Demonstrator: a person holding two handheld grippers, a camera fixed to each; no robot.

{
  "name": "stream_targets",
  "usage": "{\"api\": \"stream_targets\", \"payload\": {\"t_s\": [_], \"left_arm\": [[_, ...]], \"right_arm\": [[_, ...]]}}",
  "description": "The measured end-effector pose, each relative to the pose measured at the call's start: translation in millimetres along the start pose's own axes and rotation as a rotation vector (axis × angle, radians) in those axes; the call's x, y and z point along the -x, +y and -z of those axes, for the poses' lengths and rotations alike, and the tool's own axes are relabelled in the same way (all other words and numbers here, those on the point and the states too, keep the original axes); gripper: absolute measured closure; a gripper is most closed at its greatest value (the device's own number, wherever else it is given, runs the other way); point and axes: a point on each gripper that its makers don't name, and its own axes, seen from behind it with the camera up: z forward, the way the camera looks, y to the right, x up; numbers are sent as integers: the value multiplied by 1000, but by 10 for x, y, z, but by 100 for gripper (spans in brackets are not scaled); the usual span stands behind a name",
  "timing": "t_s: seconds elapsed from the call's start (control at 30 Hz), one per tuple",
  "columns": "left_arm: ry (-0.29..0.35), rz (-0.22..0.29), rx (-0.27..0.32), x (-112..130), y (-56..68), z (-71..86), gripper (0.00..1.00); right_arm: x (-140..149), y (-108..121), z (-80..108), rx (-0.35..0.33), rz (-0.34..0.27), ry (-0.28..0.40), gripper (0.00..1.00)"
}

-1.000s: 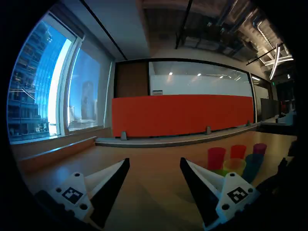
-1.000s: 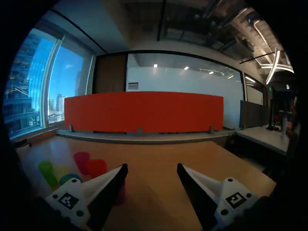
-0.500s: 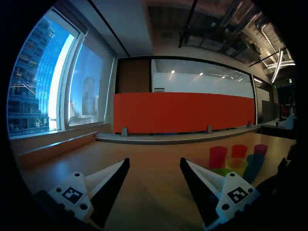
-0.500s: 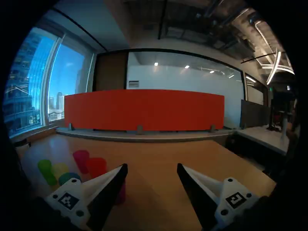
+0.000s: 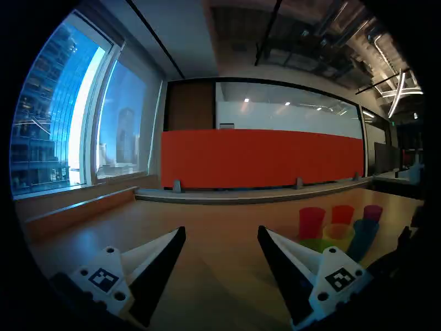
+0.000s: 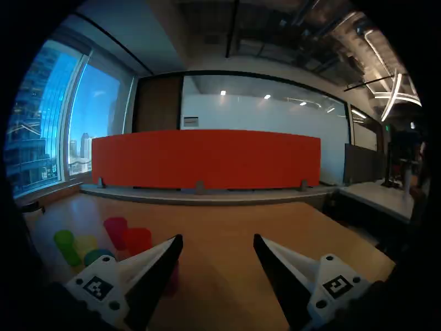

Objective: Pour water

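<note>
Coloured cups clustered upright on wooden bench, right of left tongs, partly behind its right-hand finger. In right gripper view, coloured cups at left, beside and partly behind left-hand finger of right tongs. Both tongs apart, clear of cups, over bench. Orange partition along far bench edge; window at left.

Claw: right claw, fingers spread wide, gap unoccupied, above the surface.
Cups: green cup, yellow cup, pink cup, red cup, teal cup; clustered at left, upright, near the left finger.
Far edge: orange partition.
Left wall: window.
</note>
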Motion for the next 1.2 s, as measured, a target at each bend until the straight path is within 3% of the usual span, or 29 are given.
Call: {"api": "stream_targets", "payload": {"t_s": [0.57, 1.2], "left_arm": [[-3, -1, 13, 21, 32, -4, 3], [-3, -2, 13, 23, 32, -4, 3]], "right_arm": [[-21, -15, 16, -8, 1, 9, 1], [-142, -46, 131, -60, -16, 84, 1]]}}
